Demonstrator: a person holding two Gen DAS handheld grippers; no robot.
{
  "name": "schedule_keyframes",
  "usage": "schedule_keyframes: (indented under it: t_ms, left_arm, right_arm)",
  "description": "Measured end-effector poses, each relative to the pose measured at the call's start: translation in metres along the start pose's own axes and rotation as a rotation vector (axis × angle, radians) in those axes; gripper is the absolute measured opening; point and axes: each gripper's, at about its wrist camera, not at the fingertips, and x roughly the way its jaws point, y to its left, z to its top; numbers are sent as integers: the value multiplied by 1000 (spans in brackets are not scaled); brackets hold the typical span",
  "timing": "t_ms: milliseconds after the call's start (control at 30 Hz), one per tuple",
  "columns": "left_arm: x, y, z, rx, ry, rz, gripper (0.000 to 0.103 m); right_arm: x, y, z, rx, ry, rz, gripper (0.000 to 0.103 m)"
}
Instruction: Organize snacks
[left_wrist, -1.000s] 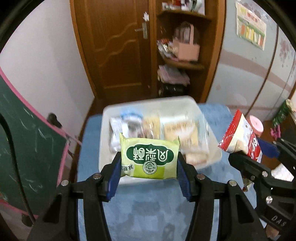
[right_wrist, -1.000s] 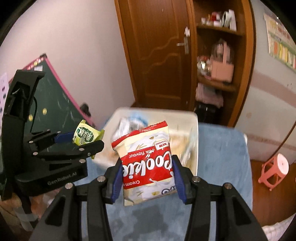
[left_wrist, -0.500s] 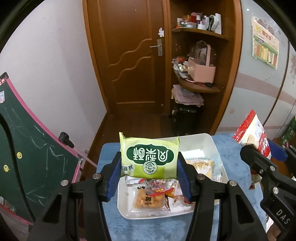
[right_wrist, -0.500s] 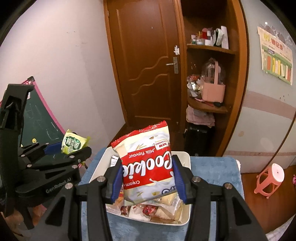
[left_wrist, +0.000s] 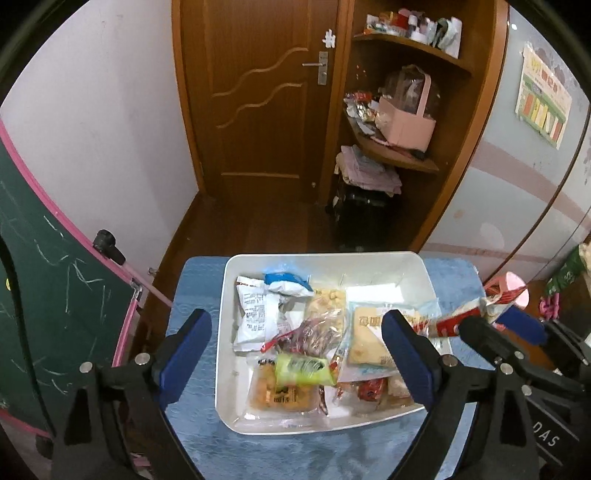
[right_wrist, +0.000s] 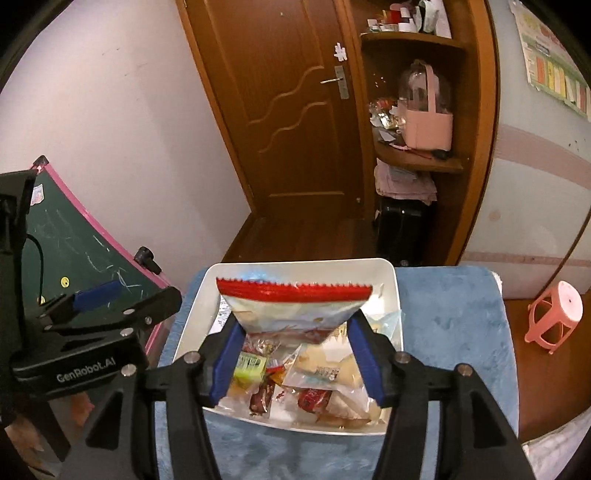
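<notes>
A white tray (left_wrist: 421, 269) full of several snack packets sits on a blue mat. My left gripper (left_wrist: 295, 354) is open and empty above the tray's near half. The green snack packet (left_wrist: 301, 368) lies in the tray among the others; it also shows in the right wrist view (right_wrist: 251, 364). My right gripper (right_wrist: 295, 354) hangs over the tray (right_wrist: 393, 295) with the red-and-white cookie bag (right_wrist: 295, 310) tipped forward between its blue pads. The jaws stand wide, and I cannot tell whether they still grip the bag. The bag also shows at the right of the left wrist view (left_wrist: 461, 321).
The blue mat (right_wrist: 450, 332) covers a small table. A green chalkboard (left_wrist: 48, 288) stands at the left. A wooden door (left_wrist: 266, 110) and shelves (left_wrist: 399, 147) are behind. A pink stool (right_wrist: 554, 317) sits on the floor at the right.
My left gripper opened and the green packet dropped into the tray. My right gripper's jaws widened and the cookie bag tipped forward over the tray.
</notes>
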Motion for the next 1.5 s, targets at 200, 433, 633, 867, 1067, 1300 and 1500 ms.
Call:
schedule_keyframes:
  t_ms: [200, 433, 633, 867, 1067, 1300, 1500]
  left_arm:
    - [-1, -11, -6, 58, 18, 20, 96]
    - [-5, -5, -4, 60, 15, 26, 97]
    - [-12, 10, -2, 52, -2, 13, 102]
    - [-21, 31, 1, -7, -1, -17, 102]
    - [-38, 36, 1, -20, -11, -19, 102]
    - [-80, 35, -9, -56, -37, -27, 102]
    - [-129, 13, -36, -48, -63, -26, 102]
  right_arm:
    - [-7, 2, -1, 10, -6, -18, 59]
    - [-2, 4, 2, 23, 1, -40, 60]
    - [8, 7, 0, 51, 29, -31, 68]
    - [6, 17, 6, 60, -10, -95, 94]
    - [-8, 25, 6, 75, 0, -102, 94]
    - [-51, 36, -4, 46, -24, -130, 94]
    - [-106, 36, -31, 15, -35, -140, 94]
